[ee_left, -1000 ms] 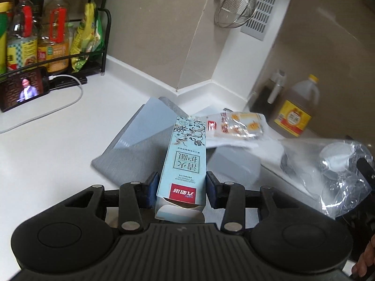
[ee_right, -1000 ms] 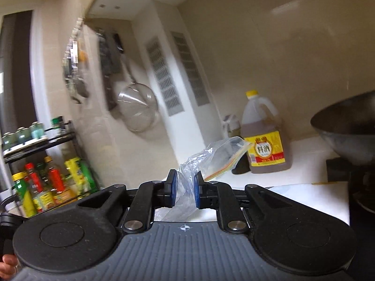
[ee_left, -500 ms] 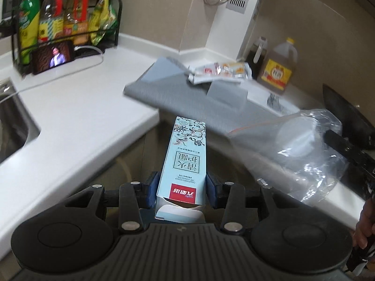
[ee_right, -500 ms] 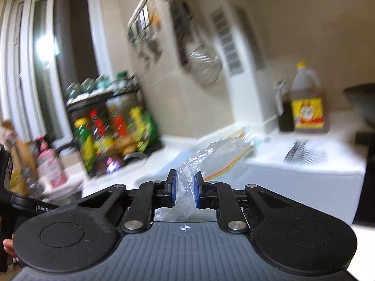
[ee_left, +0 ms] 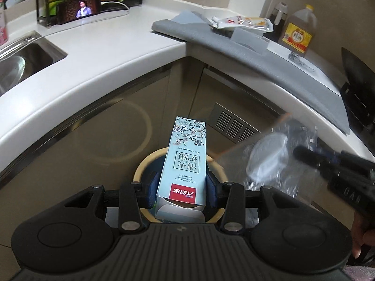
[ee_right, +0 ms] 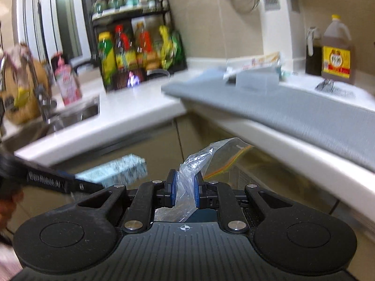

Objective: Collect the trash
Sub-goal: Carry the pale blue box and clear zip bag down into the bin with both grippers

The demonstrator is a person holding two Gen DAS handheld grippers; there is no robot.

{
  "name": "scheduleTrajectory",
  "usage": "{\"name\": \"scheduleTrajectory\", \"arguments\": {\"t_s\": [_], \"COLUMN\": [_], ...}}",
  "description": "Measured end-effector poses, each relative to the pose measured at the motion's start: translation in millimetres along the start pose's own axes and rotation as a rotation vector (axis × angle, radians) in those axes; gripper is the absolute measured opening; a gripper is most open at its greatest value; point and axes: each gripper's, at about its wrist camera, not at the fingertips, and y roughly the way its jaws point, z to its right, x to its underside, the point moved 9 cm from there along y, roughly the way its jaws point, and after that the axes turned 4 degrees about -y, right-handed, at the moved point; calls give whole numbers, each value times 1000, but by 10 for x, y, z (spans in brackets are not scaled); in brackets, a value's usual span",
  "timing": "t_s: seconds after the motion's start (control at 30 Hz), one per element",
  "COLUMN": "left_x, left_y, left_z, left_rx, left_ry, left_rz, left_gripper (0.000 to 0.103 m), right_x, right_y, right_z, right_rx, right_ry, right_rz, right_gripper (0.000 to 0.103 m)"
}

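My left gripper (ee_left: 181,190) is shut on a long pale-blue carton (ee_left: 185,161) with a red label, held lengthwise right above a round bin (ee_left: 140,171) with a tan rim on the floor. The same carton (ee_right: 119,172) shows at the left of the right wrist view. My right gripper (ee_right: 185,190) is shut on a crumpled clear zip bag (ee_right: 199,164). In the left wrist view that bag (ee_left: 269,159) hangs to the right of the bin, with something round and white inside. On the counter lies a snack wrapper (ee_left: 239,22).
A curved white counter (ee_left: 93,53) wraps above beige cabinet doors (ee_left: 117,128) with a vent grille. On it lie a grey mat (ee_left: 269,61), an oil jug (ee_left: 298,32), a phone (ee_left: 79,11) against a bottle rack, and a sink (ee_left: 23,56) at left. A dark wok (ee_left: 356,70) sits far right.
Both grippers have come down and away from the counter to the bin on the floor, each keeping its load. The carton now hangs over the bin's mouth.
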Motion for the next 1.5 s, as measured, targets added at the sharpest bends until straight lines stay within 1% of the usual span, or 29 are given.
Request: {"name": "scheduleTrajectory", "arguments": {"t_s": [0.07,0.2,0.5,0.83,1.5], "left_x": [-19,-30,-43,-105,-98], "left_y": [-30,-49,-9,34,355], "left_z": [1,54,61,15,-93], "left_rx": [-3,0,-1,-17,-28], "left_ry": [6,24,13,7,-44], "left_rz": [12,20,1,0,-78], "left_gripper": [47,47,47,47,47], "right_x": [52,50,53,63,193], "right_y": [7,-13,60,168,445], "right_z": [-20,-49,-60,-58,-45], "right_rx": [2,7,3,0,9], "right_ry": [-1,-8,-17,-16,-14], "right_rz": [-18,-19,-44,-66,-149], "right_gripper": [16,16,16,16,16]}}
